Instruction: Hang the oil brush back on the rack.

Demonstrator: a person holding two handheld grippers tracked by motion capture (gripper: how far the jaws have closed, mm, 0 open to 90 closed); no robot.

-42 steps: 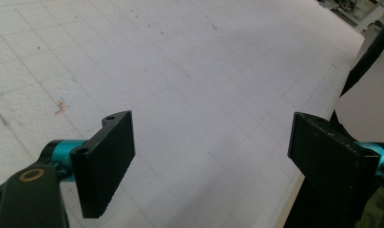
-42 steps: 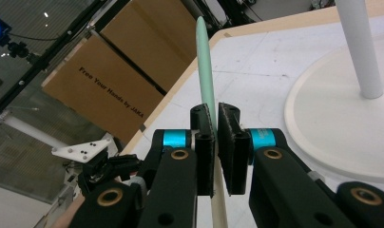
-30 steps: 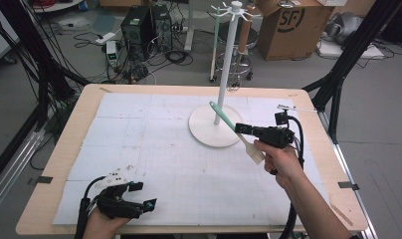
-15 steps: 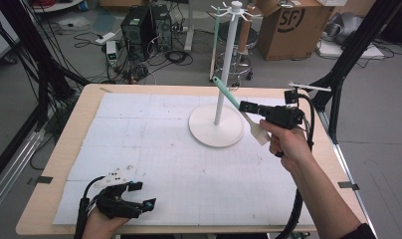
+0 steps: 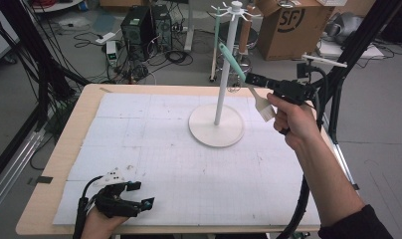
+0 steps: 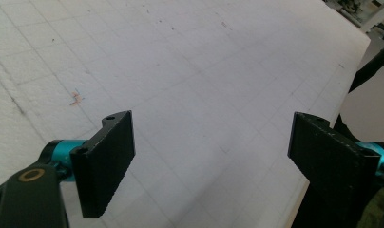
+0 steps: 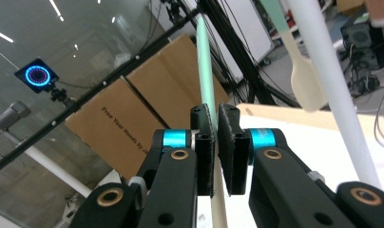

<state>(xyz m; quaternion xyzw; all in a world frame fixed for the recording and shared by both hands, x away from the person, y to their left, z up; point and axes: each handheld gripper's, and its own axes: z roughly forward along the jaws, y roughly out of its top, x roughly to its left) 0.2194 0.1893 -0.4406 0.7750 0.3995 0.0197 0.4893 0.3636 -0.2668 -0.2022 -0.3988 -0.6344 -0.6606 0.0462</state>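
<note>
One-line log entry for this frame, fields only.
right gripper: shut on spatula, raised beside rack pole | left gripper: open, idle on mat

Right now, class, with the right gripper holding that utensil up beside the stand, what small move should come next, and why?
Probably lift a little more and ease the green handle end toward a hook at the top of the white stand. The right gripper is shut on the spatula, whose handle tip sits below the hooks. The left gripper rests open on the table.

High view overhead, gripper views close, low
</note>
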